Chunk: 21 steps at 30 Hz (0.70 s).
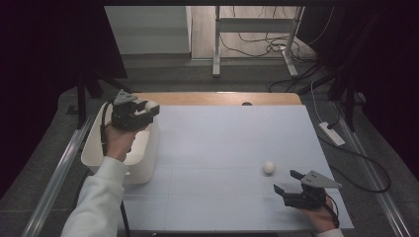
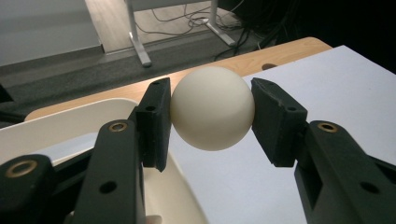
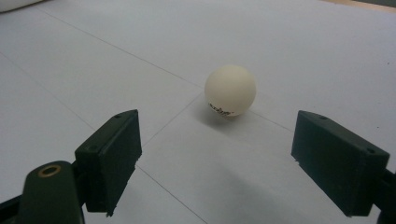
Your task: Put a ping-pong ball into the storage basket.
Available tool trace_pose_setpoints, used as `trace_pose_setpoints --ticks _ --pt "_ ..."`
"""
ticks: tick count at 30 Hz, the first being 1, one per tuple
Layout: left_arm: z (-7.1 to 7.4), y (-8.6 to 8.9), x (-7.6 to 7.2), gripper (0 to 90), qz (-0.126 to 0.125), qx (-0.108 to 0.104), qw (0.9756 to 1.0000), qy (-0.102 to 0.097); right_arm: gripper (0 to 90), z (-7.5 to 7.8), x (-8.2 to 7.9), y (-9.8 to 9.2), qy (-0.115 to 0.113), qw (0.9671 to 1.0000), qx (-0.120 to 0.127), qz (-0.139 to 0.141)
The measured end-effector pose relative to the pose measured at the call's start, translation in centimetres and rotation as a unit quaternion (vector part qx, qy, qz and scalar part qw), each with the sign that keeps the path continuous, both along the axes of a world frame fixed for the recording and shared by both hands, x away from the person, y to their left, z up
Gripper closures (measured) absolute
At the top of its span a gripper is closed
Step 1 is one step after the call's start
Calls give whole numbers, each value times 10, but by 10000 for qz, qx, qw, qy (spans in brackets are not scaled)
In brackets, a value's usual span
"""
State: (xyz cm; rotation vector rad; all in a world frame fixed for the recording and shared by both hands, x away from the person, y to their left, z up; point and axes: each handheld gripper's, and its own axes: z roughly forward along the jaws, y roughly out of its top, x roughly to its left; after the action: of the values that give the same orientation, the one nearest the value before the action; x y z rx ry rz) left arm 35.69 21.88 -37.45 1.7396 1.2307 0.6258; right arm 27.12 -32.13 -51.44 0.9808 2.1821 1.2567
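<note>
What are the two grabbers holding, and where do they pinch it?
The left gripper pinches a white ball by its two opposite sides, above the tub. The right gripper holds nothing; its jaws stand open before the other ball.

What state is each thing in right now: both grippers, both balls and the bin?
left gripper: shut on the held ball, raised over the bin's far corner.
held ball: clamped between both pads, off the table.
white bin: upright and open-topped at the table's left edge; contents hidden.
right gripper: open, holding nothing.
loose ball: resting on the white mat, ahead of the open jaws, untouched.
</note>
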Motion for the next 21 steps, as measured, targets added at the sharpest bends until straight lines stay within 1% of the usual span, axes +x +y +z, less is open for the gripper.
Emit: trace_pose_setpoints --ticks 11,16,21 --pt "-1 14 -1 506 243 17 9997 92 160 1 0 0 -25 10000 25 -24" --pt "-1 17 -1 506 341 105 9993 128 160 1 0 0 -31 10000 31 -26" --pt "-2 24 -1 506 454 109 9987 182 160 1 0 -1 -30 10000 39 -28"
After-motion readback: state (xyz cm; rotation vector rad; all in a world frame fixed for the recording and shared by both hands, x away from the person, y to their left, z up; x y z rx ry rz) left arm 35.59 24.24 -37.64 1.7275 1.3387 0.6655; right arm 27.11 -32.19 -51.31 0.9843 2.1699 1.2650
